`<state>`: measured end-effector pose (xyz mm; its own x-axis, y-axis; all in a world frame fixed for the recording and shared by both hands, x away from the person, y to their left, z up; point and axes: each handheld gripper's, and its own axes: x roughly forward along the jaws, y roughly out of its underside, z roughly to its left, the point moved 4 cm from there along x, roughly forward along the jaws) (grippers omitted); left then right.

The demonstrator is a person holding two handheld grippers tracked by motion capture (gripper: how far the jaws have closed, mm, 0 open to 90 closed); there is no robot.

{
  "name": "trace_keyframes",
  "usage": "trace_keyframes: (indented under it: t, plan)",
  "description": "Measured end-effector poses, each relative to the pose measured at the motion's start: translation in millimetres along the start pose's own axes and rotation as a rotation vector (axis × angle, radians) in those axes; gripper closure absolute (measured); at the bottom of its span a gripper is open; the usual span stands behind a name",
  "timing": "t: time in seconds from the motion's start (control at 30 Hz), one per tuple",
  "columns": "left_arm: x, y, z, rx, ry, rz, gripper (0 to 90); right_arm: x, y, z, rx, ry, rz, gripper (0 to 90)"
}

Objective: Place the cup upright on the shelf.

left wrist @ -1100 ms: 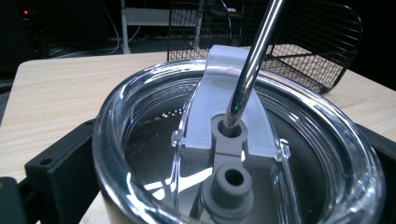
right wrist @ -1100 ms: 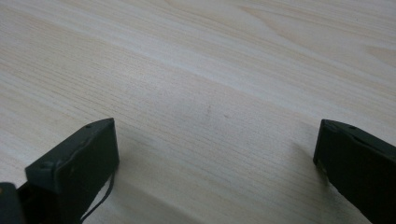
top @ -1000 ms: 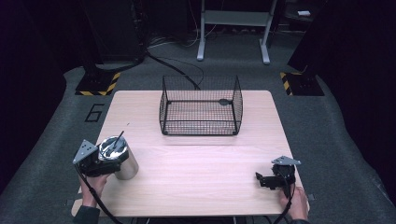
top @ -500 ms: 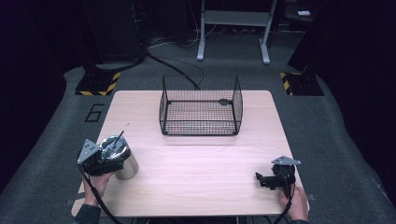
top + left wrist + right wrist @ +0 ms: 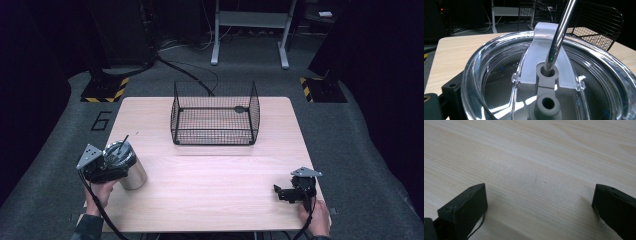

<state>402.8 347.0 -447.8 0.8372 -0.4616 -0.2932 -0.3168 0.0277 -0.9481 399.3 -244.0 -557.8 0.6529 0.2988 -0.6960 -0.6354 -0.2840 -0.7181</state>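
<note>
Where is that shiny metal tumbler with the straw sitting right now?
In the high view the tumbler stands near the table's front left corner, at the left gripper, well in front of and left of the wire basket.

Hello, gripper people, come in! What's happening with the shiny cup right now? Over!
Left hand-held gripper at the steel tumbler, grip unclear. Right hand-held gripper open, empty, low over table. Wire basket behind, path clear.
</note>
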Motion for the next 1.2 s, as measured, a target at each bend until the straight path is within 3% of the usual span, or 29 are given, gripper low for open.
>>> trace_keyframes:
  t: [0.63, 0.7, 0.8, 1.2]
  plan:
    - [5.0, -41.5, -22.6, 0.092, 0.068, 0.008, 2.7, 0.1, 0.1, -0.7, -0.01, -0.005, 0.004, 0.0]
    - [7.4, -44.9, -25.8, 0.094, 0.076, 0.006, 2.7, 0.1, 0.0, -0.7, -0.01, -0.005, 0.004, 0.0]
    - [12.4, -50.3, -33.1, 0.13, 0.087, 0.018, 2.7, 0.2, 0.0, -0.9, -0.013, -0.004, 0.004, 0.0]
    - [26.8, -65.7, -52.8, 0.163, 0.154, 0.013, 2.7, 0.2, 0.0, -0.7, -0.01, -0.005, 0.004, 0.0]
